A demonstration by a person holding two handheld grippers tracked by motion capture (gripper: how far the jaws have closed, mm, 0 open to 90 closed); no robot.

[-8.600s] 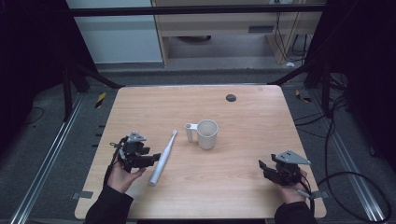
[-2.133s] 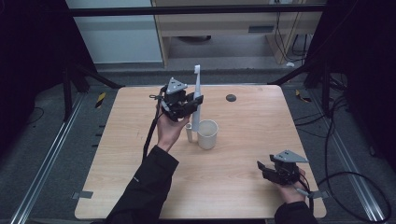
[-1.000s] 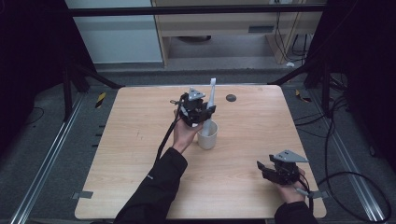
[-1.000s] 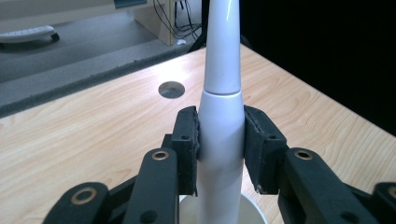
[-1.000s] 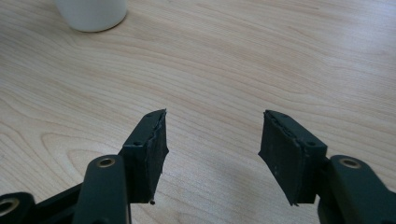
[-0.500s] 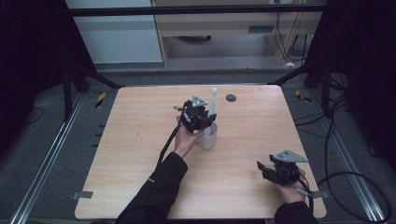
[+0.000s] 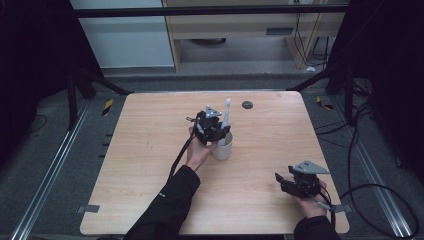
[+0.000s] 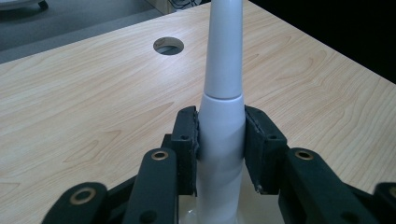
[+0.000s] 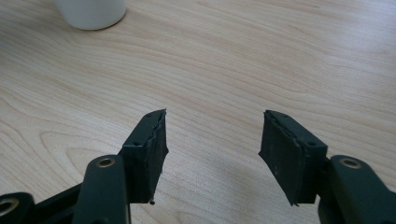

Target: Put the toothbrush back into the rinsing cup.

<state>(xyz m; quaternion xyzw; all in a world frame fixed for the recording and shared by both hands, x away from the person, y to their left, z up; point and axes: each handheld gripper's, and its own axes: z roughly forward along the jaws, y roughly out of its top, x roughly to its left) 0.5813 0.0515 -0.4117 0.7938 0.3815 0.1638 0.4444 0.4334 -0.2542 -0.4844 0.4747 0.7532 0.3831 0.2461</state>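
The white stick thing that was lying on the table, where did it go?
The left tool took hold of the electric toothbrush, lifted it from the table, stood it upright and lowered it into the white mug. It still grips the handle. The mug and the right tool, open, stayed put.

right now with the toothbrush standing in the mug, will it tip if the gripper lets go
The toothbrush looks tall, stiff and top-heavy, so it would probably lean against the mug rim rather than stay upright. Its smooth white body may slip between the left gripper pads. The mug looks short and broad, so it likely stays put.
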